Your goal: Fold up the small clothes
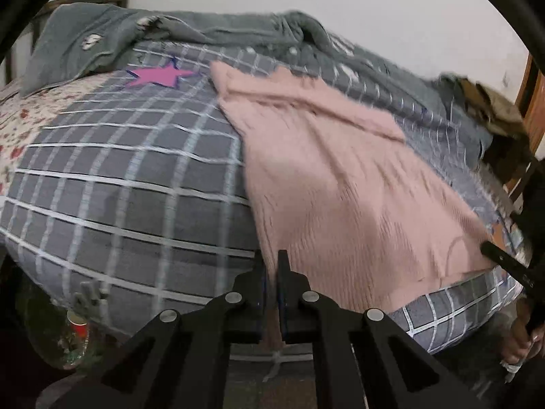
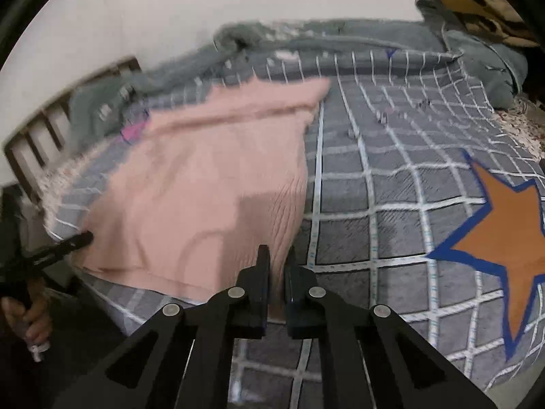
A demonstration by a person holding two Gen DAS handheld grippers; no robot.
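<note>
On the checked bed sheet (image 1: 136, 184), a pink knit garment (image 1: 340, 177) lies spread flat.
Both tools reach in low from the bed's near edge: the left hand-held gripper (image 1: 271, 262) pinches the garment's near left hem, the right hand-held gripper (image 2: 276, 259) clamps its near right corner, jaws almost closed. No legible writing; pink star (image 1: 160, 75) and orange star (image 2: 504, 238) prints decorate the sheet.

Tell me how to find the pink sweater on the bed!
Start at the bed's grey checked sheet, the one with white grid lines. The pink sweater lies spread flat over its near edge, its corners pinched by the left tool and the right tool. It is the only plain, ribbed pink knit; the grey blanket is bunched behind it.
</note>
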